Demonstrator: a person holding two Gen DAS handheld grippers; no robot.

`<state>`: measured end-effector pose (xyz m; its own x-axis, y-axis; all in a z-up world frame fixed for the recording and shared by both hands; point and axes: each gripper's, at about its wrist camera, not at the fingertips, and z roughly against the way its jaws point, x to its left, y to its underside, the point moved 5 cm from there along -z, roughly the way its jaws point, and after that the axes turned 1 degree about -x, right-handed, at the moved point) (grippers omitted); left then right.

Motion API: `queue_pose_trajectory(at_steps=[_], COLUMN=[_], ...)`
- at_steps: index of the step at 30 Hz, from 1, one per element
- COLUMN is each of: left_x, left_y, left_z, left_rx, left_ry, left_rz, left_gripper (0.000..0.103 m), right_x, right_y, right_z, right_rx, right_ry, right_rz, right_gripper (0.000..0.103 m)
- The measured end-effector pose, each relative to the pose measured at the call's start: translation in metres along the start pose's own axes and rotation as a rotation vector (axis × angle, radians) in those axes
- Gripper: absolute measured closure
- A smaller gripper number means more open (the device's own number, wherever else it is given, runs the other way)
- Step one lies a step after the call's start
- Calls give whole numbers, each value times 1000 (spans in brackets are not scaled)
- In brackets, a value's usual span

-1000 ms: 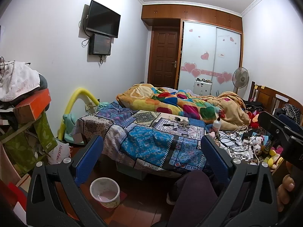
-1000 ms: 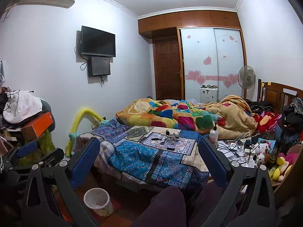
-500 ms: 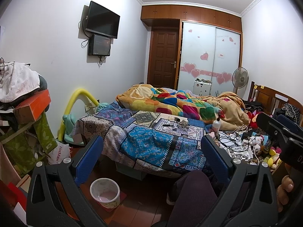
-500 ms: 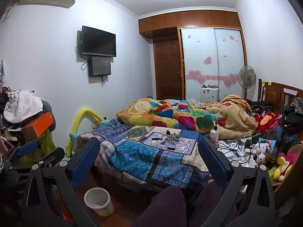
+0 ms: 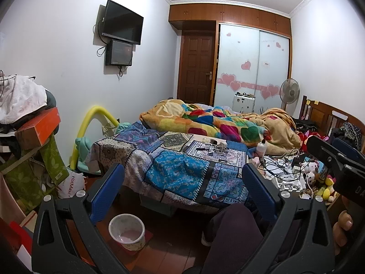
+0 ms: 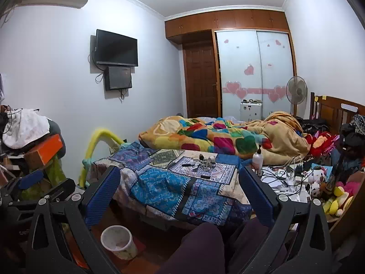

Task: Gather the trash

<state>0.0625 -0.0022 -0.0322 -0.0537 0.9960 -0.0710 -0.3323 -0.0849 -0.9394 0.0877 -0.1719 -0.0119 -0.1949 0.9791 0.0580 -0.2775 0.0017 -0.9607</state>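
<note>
Nothing has shifted since a moment ago: my left tool (image 5: pixel 182 189) and right tool (image 6: pixel 178 191) both hang wide and empty. One white bin (image 5: pixel 126 231) stands on the floor off the bed's (image 5: pixel 182 173) near-left corner. One small scatter of bits (image 6: pixel 204 163) lies mid-bed.

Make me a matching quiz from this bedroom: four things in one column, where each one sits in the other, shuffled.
Things:
1. waste bin
2. television
3. standing fan
4. white pump bottle

Places:
A. mounted on the left wall
B. on the floor below the foot of the bed
C. by the heart-decorated wardrobe doors
D. on the bed beside the tan blanket

Pairs: 1-B, 2-A, 3-C, 4-D
</note>
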Motion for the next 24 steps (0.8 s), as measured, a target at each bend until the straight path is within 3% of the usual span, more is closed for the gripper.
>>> queue_pose_trajectory(at_steps=[13,24], left_x=[-8,-46], left_y=[-11,-40], left_z=[-43,-138], left_rx=[13,29], left_ry=[10,75], left_rz=[-4,-22], left_gripper=[0,0], right_x=[-21,-56], right_y=[-10,-20], right_z=[-33,-103], right_rx=[-27,8], right_ry=[18,93], right_rz=[-18,38], right_gripper=[0,0])
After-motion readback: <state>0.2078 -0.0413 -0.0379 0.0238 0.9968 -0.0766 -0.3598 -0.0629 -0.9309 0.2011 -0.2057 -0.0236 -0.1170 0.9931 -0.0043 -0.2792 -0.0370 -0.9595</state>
